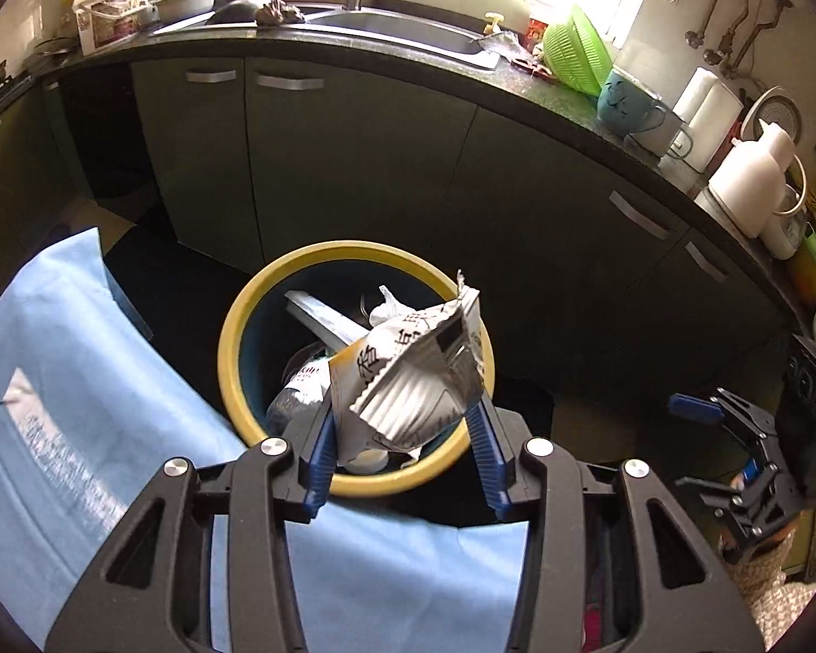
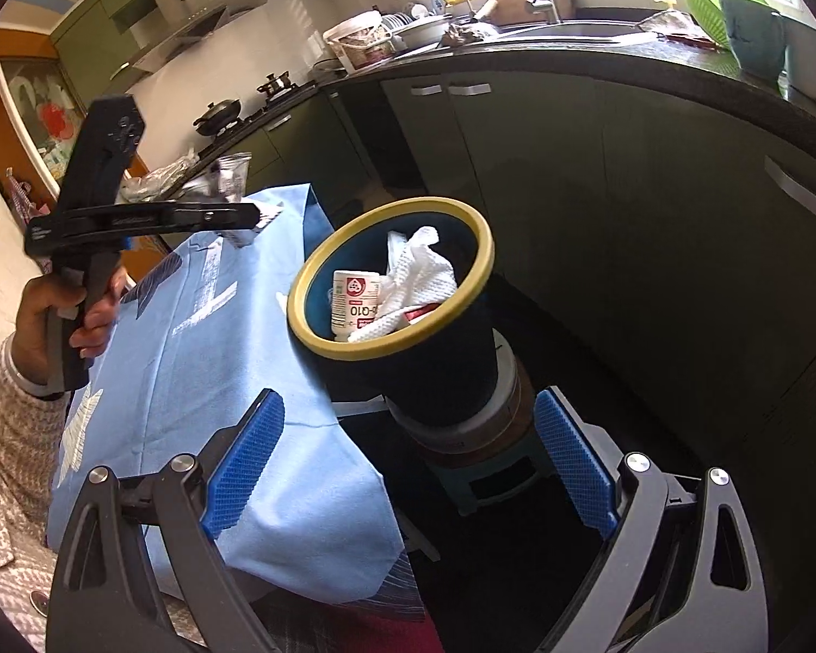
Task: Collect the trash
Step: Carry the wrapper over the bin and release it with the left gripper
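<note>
At lower centre of the left wrist view, the left hand-held gripper [image 1: 405,424] pinched a crumpled foil wrapper [image 1: 413,381] above the yellow-rimmed bin [image 1: 234,375]; the right hand-held gripper [image 2: 408,457] stood spread and empty at lower centre of its view

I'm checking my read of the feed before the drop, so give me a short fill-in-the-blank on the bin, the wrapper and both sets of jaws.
1. The left gripper is shut on a crumpled ____ with a silver lining.
2. The bin has a rim coloured ____.
3. Inside the bin, beside the white paper towel, stands a white ____ with a printed label.
4. The jaws of the right gripper stand ____, with nothing between them.

Missing words: wrapper; yellow; bottle; open
</note>
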Tool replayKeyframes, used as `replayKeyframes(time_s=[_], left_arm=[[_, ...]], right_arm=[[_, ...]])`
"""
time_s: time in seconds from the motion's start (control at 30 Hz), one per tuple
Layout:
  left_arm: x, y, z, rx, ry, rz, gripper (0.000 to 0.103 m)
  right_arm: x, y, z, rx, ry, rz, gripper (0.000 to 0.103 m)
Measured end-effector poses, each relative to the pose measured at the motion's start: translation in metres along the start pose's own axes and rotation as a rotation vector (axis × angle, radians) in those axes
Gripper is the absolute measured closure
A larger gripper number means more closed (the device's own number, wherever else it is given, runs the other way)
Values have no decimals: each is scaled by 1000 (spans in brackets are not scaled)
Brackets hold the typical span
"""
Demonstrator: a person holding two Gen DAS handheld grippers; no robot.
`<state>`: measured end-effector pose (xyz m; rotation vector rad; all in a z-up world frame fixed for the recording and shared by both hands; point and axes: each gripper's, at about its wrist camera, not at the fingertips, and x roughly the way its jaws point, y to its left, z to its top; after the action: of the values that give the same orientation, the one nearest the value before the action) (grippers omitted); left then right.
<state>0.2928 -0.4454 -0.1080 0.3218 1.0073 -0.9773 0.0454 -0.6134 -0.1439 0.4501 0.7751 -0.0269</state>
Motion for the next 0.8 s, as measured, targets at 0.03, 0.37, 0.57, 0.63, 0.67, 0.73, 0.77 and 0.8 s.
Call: replayKeyframes(time_s=[0.03,0.37,0.57,0.63,0.67,0.73,0.77,0.8], left_arm=[[14,2,6,-3,13,12,60],[98,23,32,-32,105,135,48],[75,21,29,-51,71,119,42],[54,17,22,-51,42,99,39],[41,13,15,-51,26,95,37],[11,6,-3,-45,-9,105,34],[-3,3,-12,-46,-27,111,32],[-17,0,-24,-49,-44,121,32]], right_arm=[[0,-3,0,8,1,-2,11],[9,-26,-3,48,28,15,11],[9,-29,-3,56,27,32,11],[9,-30,-3,59,24,42,11],[8,-30,-3,60,23,47,11],[9,-29,-3,63,22,63,11],[10,-28,-2,62,22,70,11],[10,-27,-2,60,22,78,11]])
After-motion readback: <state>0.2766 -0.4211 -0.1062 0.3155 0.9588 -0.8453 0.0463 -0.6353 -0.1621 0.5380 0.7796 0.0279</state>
